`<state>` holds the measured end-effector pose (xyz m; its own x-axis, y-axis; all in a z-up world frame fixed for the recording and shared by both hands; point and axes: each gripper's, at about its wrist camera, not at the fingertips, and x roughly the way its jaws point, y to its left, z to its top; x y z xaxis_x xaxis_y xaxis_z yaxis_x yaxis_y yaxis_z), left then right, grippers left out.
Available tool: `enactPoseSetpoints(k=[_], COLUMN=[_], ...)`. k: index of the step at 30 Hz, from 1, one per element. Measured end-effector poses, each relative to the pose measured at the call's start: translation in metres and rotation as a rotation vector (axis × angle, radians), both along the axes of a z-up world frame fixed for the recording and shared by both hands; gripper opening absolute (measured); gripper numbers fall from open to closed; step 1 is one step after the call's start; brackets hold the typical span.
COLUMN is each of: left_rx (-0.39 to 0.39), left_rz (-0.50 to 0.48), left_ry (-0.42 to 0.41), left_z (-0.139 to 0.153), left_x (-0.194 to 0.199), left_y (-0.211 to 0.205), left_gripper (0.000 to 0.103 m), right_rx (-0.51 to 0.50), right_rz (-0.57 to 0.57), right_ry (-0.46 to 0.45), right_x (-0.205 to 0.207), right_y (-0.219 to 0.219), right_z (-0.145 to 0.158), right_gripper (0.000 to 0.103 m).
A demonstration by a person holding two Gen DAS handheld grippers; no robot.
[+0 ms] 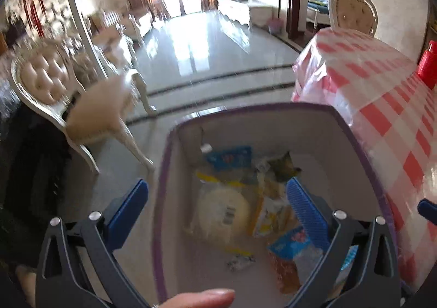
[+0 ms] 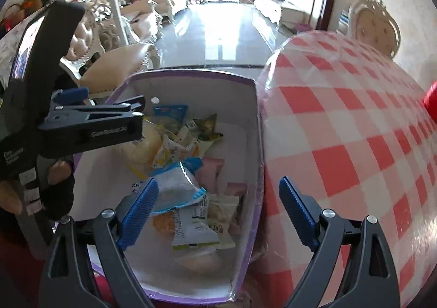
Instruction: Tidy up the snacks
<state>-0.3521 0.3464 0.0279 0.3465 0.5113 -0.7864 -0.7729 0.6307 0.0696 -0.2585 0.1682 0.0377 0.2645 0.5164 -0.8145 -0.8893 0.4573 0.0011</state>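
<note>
A white box with a purple rim [image 1: 164, 171] [image 2: 258, 127] stands beside the table and holds several snack packets. Among them are a round pale bun in clear wrap [image 1: 222, 215], a blue and white packet [image 2: 174, 185], a pink packet [image 2: 213, 170] and a green triangular one [image 2: 209, 126]. My left gripper [image 1: 218, 212] hangs open and empty over the box; it also shows in the right wrist view [image 2: 109, 105]. My right gripper [image 2: 218, 207] is open and empty above the box's near right corner.
A table with a red and white checked cloth [image 2: 355, 130] [image 1: 382, 94] lies to the right of the box. A red object [image 1: 428, 64] [image 2: 431, 100] stands on it. Cream upholstered chairs [image 1: 54, 84] stand to the left and behind the table [image 2: 374, 26]. Glossy floor [image 1: 207, 62] stretches ahead.
</note>
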Motion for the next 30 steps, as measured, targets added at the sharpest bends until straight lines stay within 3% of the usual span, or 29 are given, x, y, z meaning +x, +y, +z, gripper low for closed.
enactPoseSetpoints(k=[6,30], left_rx=[-0.099,-0.137], left_rz=[0.009,-0.002], left_ry=[0.0,0.017], left_z=[-0.013,-0.025], left_x=[-0.001,0.005], left_y=[0.009,0.013], left_gripper=[0.102,0.102], right_rx=[-0.064,-0.114], right_rz=[-0.043,-0.009], right_ry=[0.025,0.034], right_x=[0.005,-0.003], right_y=[0.005,0.013], right_z=[-0.008,-0.025], right_gripper=[0.087,0.087])
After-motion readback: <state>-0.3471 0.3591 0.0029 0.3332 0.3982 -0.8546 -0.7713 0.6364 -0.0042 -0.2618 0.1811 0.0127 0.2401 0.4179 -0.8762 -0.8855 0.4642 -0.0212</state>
